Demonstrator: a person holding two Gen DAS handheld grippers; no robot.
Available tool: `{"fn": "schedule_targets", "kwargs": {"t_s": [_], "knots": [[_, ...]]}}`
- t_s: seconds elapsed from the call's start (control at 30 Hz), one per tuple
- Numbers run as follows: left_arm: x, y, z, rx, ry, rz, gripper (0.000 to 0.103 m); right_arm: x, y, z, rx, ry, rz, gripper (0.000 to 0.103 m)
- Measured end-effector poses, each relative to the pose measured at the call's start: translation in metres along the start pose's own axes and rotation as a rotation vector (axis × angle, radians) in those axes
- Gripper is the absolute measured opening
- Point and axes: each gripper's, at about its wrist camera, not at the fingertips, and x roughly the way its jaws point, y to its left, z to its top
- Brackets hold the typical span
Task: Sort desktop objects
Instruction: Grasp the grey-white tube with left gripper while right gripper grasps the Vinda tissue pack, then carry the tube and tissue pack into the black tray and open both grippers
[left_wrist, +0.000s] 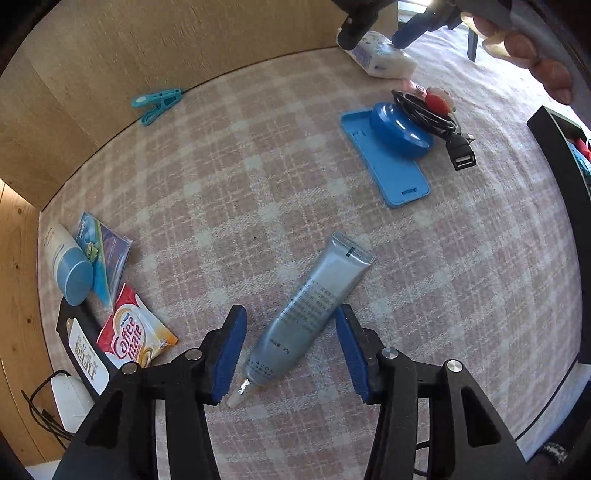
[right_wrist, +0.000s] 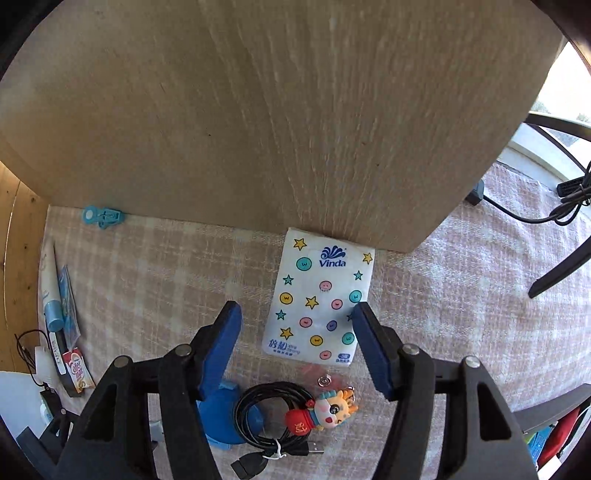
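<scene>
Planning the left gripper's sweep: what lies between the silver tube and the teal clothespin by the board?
Only bare checked cloth lies between the silver tube and the teal clothespin, seen in the left wrist view.

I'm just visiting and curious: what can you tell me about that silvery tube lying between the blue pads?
The silver-grey tube looks like soft plastic. It has a flat crimped end, printed text with AVON near a clear pointed nozzle, and lies flat and slanted on the checked tablecloth. It sits between the open left gripper, whose right pad seems to be at its side; actual contact is unclear.
</scene>
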Motion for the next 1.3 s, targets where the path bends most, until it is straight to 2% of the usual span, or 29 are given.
{"fn": "schedule_targets", "kwargs": {"t_s": [0.2,0.4,0.5,0.57,0.6,0.7,0.83,1.07,1.17,1.3], "knots": [[-0.001,-0.003,0.012,-0.022,0.000,-0.029,0.025,-0.003,0.001,0.001,0.001,-0.014,-0.042,0.063],[-0.002,-0.001,0.014,-0.066,0.000,-0.056,0.024,0.006,-0.004,0.001,0.007,0.039,-0.042,0.063],[-0.003,0.005,0.013,-0.104,-0.001,-0.063,0.024,0.016,-0.004,-0.001,0.018,0.073,-0.011,0.063],[-0.004,0.008,0.011,-0.126,-0.002,-0.071,0.024,0.013,-0.003,-0.004,0.012,0.046,-0.013,0.059],[-0.004,0.009,0.011,-0.139,-0.003,-0.073,0.024,0.010,-0.002,-0.005,0.005,0.041,-0.010,0.054],[-0.005,0.015,0.009,-0.182,0.001,-0.079,0.023,0.002,-0.003,-0.008,0.010,0.041,0.039,0.052],[-0.014,0.018,0.002,-0.212,-0.002,-0.085,0.023,-0.018,-0.006,-0.014,0.009,0.024,0.080,0.051],[-0.045,0.004,0.009,-0.210,-0.038,-0.055,0.023,-0.076,-0.013,-0.037,-0.024,-0.031,0.152,0.051],[-0.065,-0.023,0.018,-0.187,-0.060,-0.048,0.023,-0.106,-0.033,-0.059,-0.052,-0.061,0.160,0.051],[-0.087,-0.058,0.033,-0.131,-0.097,-0.057,0.023,-0.136,-0.079,-0.085,-0.062,-0.090,0.180,0.051]]}}
